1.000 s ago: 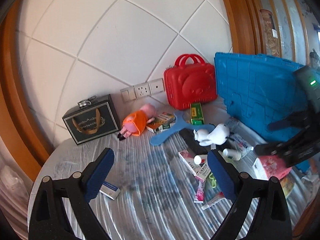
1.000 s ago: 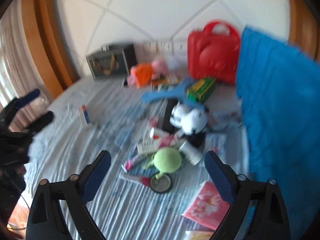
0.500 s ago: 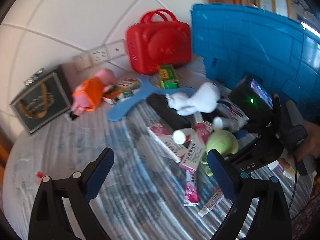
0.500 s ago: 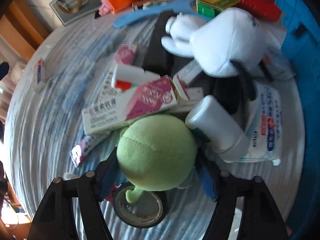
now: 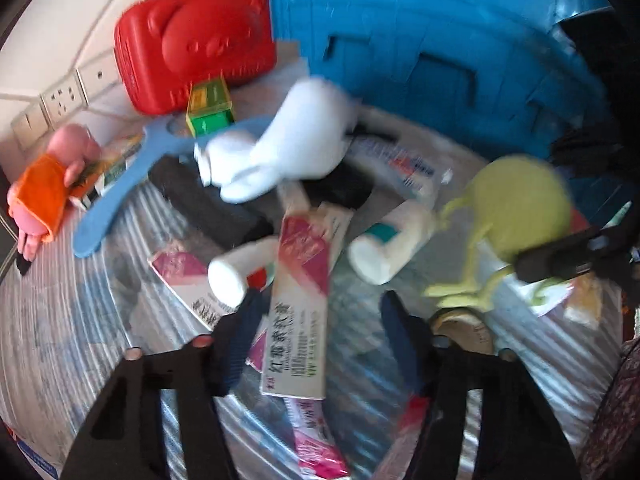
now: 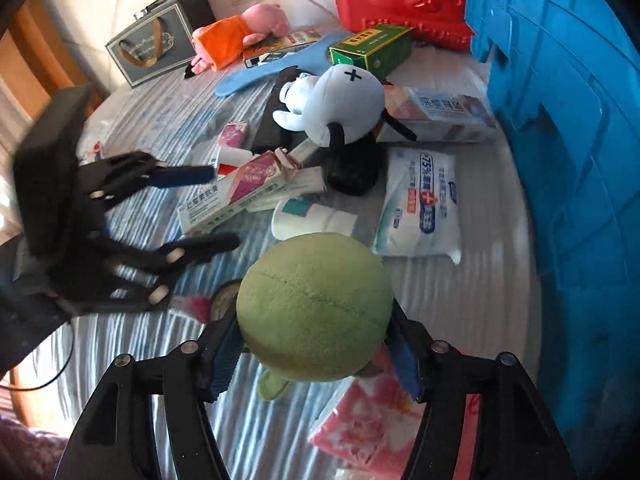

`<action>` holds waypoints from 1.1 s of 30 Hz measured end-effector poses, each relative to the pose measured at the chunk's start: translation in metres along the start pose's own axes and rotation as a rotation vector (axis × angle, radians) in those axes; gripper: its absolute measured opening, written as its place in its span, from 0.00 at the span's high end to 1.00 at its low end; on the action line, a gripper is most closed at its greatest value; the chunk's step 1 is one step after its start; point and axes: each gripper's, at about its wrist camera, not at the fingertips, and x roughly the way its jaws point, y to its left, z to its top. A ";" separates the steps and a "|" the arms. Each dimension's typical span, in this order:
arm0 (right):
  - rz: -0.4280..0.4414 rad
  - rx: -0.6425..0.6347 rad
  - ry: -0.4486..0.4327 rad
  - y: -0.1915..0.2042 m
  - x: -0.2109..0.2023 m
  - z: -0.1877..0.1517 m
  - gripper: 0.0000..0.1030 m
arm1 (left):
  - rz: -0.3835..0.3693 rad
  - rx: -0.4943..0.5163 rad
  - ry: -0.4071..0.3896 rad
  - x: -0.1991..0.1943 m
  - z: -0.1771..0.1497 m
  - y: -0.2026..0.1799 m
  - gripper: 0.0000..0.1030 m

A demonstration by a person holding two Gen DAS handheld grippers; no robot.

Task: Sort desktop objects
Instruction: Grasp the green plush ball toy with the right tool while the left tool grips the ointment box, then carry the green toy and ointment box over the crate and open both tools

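A fuzzy green plush ball [image 6: 316,308] with a stitched seam, a soft white plush toy [image 6: 344,108] and an orange-clad cloth doll [image 6: 232,38] lie among glossy printed cardboard cartons [image 6: 236,192], a shiny plastic wipes packet [image 6: 420,204] and a smooth white plastic bottle [image 5: 390,246]. Behind stand a glossy moulded red plastic case [image 5: 192,36] and a matt ribbed blue plastic crate [image 6: 568,128].

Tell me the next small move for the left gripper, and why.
Probably finish closing on the long ointment box. The left gripper is closing with that box between its fingers, pads apparently not yet on it. The right gripper already grips the green plush, so that toy is handled.
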 end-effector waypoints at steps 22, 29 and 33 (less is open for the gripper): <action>0.013 -0.091 -0.334 0.048 -0.134 0.013 0.37 | 0.213 0.003 -0.314 -0.176 0.029 -0.030 0.73; 0.025 -0.080 -0.559 0.067 -0.248 -0.011 0.37 | 0.213 0.094 -0.478 -0.251 0.075 -0.086 0.73; 0.032 -0.012 -0.693 0.056 -0.325 -0.031 0.37 | 0.154 0.147 -0.594 -0.283 0.114 -0.128 0.73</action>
